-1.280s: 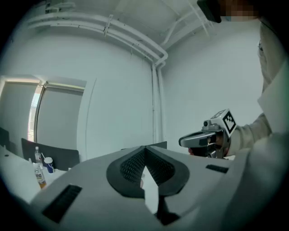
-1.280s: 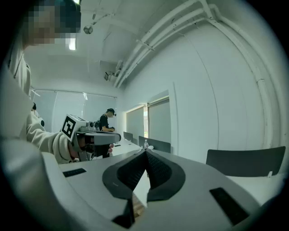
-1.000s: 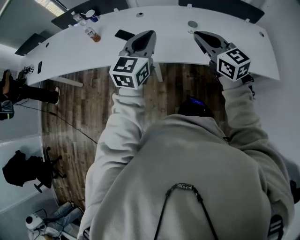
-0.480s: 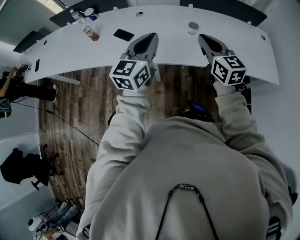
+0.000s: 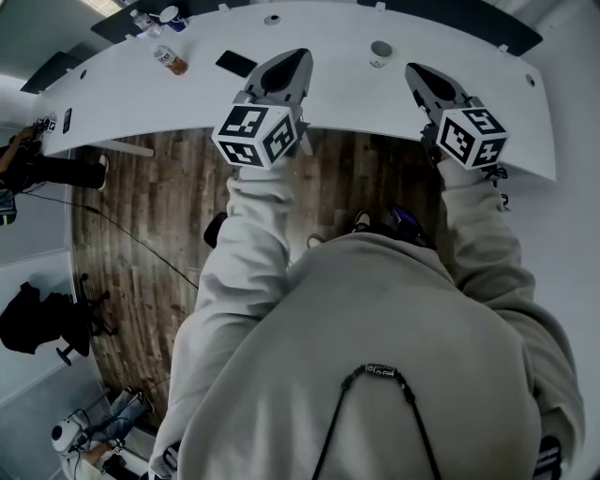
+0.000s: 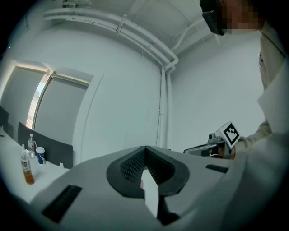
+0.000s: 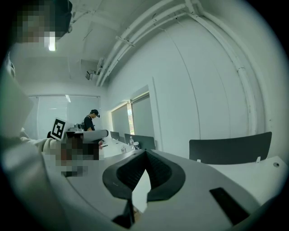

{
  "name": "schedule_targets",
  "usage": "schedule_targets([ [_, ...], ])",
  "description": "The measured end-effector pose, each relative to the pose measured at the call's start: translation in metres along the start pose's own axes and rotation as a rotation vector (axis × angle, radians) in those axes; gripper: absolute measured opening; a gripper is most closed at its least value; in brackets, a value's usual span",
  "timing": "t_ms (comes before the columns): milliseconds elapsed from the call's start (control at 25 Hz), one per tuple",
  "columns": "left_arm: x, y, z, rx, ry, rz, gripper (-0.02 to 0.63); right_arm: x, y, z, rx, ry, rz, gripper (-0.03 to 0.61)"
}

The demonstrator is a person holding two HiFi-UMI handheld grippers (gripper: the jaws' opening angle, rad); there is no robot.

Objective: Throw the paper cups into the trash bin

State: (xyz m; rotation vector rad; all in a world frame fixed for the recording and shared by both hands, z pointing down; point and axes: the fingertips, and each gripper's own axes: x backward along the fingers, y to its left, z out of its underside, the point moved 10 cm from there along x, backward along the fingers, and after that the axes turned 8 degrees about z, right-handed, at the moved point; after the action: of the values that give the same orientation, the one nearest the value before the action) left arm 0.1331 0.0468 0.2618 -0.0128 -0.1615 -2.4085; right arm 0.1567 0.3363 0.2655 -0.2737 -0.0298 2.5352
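Observation:
A paper cup (image 5: 381, 49) stands on the far side of the long white table (image 5: 122, 103). It lies between my two grippers and beyond their tips. A second cup (image 5: 169, 15) with a blue band, also in the left gripper view (image 6: 40, 154), stands at the table's far left beside the bottles. My left gripper (image 5: 298, 58) (image 6: 145, 148) reaches over the table's near edge, shut and empty. The right gripper (image 5: 415, 70) (image 7: 145, 151) is level with it, shut and empty too. No trash bin shows in any view.
A drink bottle (image 5: 169, 61) (image 6: 28, 162) and a dark phone (image 5: 234, 64) lie on the table left of my left gripper. Dark chair backs (image 7: 230, 151) line the far side. A person (image 7: 90, 121) stands far off, and wooden floor (image 5: 141, 216) with a cable lies behind me.
Both grippers have shifted a little over the table's near edge and stay shut. The table and the floor have slid slightly in the head view as I moved.

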Motion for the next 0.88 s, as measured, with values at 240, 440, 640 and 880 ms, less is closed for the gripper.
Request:
schedule_targets([
  [240, -0.046, -0.003, 0.020, -0.010, 0.069, -0.039, 0.003, -0.003, -0.049, 0.004, -0.023, 0.032, -0.118, 0.018],
  [440, -0.075, -0.005, 0.010, -0.050, 0.086, -0.027, 0.003, -0.008, -0.078, 0.003, -0.059, 0.001, -0.132, 0.018],
  [640, -0.100, 0.012, 0.014, -0.023, 0.092, -0.016, 0.003, -0.015, -0.109, 0.010, -0.094, -0.001, -0.100, 0.018],
  [880, -0.136, 0.039, 0.045, 0.008, 0.099, 0.024, 0.003, -0.041, -0.140, 0.010, -0.085, 0.010, -0.057, 0.018],
])
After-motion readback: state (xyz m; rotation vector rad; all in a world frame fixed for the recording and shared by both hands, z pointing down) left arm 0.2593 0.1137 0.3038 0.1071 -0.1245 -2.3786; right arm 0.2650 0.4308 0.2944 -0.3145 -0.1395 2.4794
